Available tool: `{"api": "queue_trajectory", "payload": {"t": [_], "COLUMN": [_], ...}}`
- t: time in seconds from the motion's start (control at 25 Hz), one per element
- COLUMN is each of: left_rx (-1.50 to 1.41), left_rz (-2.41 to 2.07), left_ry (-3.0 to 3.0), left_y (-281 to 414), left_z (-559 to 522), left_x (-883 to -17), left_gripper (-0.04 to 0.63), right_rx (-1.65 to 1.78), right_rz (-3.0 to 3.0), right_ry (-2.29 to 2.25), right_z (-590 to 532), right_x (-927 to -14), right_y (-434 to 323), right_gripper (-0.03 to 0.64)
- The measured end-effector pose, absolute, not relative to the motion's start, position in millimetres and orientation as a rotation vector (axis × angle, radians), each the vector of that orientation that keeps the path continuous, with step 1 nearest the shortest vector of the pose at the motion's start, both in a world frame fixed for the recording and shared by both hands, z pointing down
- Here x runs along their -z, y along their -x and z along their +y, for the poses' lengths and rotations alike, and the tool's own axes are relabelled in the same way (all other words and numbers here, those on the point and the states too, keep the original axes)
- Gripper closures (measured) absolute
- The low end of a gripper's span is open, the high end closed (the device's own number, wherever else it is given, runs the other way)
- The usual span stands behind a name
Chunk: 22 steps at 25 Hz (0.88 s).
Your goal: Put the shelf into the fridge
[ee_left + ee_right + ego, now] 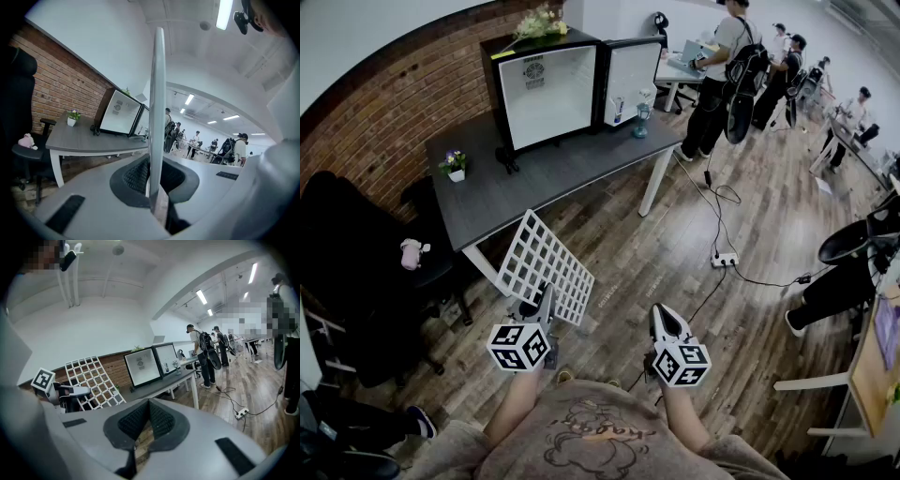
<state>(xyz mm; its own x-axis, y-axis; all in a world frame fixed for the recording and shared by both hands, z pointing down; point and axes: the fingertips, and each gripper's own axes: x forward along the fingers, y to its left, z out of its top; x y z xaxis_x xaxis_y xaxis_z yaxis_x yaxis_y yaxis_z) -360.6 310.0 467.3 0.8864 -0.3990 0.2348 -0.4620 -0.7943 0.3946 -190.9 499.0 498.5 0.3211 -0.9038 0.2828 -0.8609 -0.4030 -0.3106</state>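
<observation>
Open fridge [546, 94] standing on the worktop [544, 173], white interior showing, white grid shelf [546, 265] tilting above the floor before the worktop, left tongs [546, 302] pinching its edge, right tongs [660, 313] pressing together.

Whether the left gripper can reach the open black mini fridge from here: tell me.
Probably not yet: the left gripper, shut on the white grid shelf, stands well short of the black fridge on the grey table.

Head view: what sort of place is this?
Probably a shared office or lab: people at desks, a small fridge on a grey table by a brick wall, and a power strip on the wood floor.
</observation>
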Motion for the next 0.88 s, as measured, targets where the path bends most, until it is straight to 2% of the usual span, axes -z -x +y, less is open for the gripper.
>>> {"api": "queue_trajectory", "payload": {"t": [0.88], "left_rx": [-0.181], "left_rz": [-0.596], "left_ry": [-2.639], "left_y": [365.8], "left_z": [253.3], "left_x": [-468.5], "left_gripper": [0.548], "right_rx": [0.641], "right_rz": [1.642], "right_ry": [2.471], "right_z": [433.4], "right_x": [-499.8], "right_y": [204.6], "right_gripper": [0.618]}}
